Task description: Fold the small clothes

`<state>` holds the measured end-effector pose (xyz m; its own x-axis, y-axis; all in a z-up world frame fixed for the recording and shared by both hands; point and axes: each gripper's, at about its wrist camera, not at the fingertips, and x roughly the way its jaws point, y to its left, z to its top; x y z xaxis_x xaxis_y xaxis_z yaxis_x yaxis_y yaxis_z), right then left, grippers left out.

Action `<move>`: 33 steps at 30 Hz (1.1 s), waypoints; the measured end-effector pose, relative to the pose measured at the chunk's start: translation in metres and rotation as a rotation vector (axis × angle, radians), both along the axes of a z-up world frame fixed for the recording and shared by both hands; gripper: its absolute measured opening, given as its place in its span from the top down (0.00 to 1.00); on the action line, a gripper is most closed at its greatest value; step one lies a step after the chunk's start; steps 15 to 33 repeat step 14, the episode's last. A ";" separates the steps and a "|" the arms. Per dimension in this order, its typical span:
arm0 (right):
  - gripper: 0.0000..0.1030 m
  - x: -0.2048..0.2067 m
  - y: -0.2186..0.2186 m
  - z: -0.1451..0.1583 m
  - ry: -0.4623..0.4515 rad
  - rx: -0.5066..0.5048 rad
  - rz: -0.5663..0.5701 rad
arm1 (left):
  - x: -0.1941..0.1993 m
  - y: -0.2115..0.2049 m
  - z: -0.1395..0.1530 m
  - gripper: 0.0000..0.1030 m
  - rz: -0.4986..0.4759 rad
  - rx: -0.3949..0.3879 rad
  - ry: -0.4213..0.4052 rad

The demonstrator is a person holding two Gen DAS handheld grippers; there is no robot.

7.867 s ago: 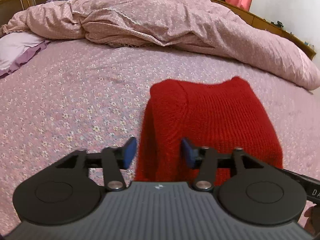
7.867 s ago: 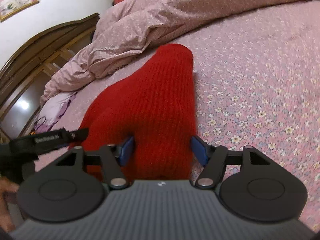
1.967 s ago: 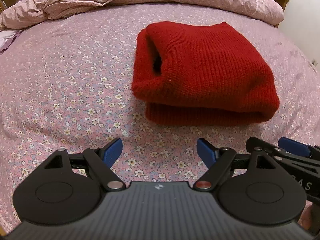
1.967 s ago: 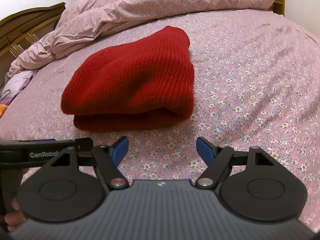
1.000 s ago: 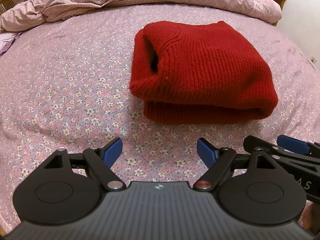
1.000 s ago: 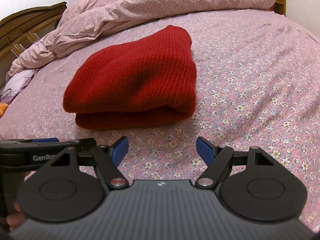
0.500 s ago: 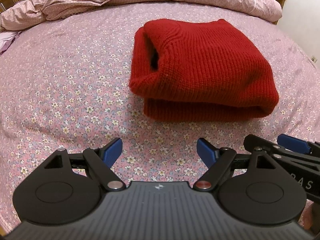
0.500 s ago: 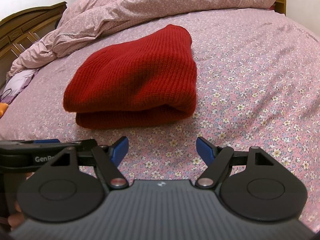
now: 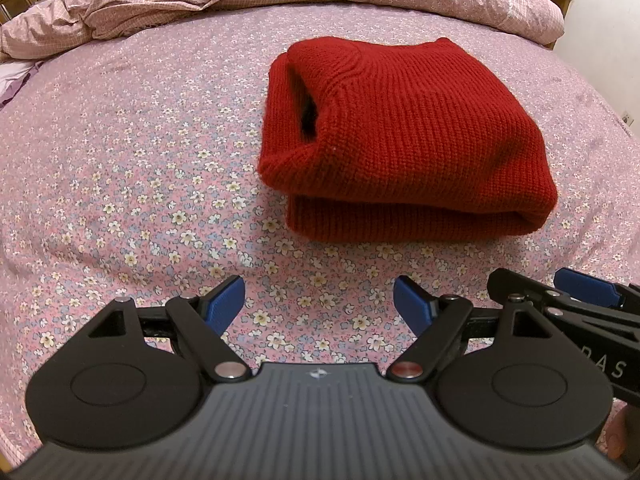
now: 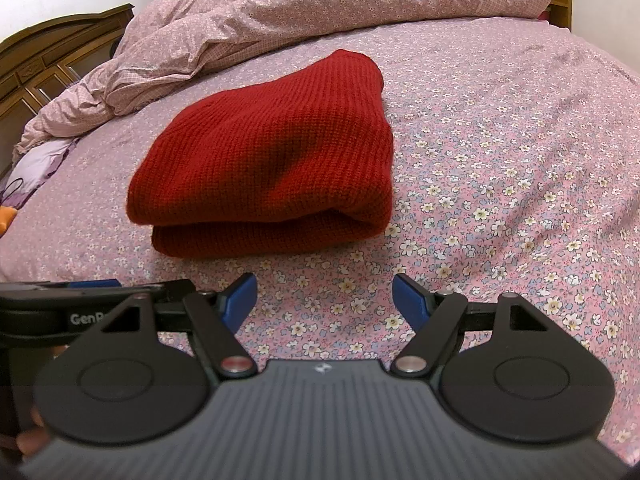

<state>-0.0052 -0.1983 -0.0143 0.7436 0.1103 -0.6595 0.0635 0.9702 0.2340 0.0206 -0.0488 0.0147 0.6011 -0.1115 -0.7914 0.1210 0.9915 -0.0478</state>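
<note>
Left tongs (image 9: 319,303) and right tongs (image 10: 324,295): both apart, empty, short of the folded red knit sweater (image 9: 404,140). Fold looks finished; keep clear, or only press loose edges flat on the bed (image 9: 140,184).

The folded red knitted sweater (image 9: 416,128) is coarse, ribbed wool-like cloth, matt and fuzzy. It lies on a smooth pink floral cotton-like bedsheet (image 9: 132,168), with a crumpled pink checked quilt (image 10: 304,8) at twelve o'clock. The black matt plastic left gripper (image 9: 319,305) has blue pads (image 9: 224,300), shiny metal pivot pins and a ridged body; the carved headboard (image 10: 52,60) at ten o'clock is dark glossy wood.
</note>
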 end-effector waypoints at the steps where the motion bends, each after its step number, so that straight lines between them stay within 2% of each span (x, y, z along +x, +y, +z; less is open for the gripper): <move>1: 0.26 0.000 0.000 0.000 0.000 0.000 0.000 | 0.000 0.000 0.000 0.18 0.000 0.000 0.000; 33: 0.26 0.000 -0.001 0.000 0.001 0.001 0.001 | -0.001 0.000 -0.001 0.18 0.002 -0.001 0.009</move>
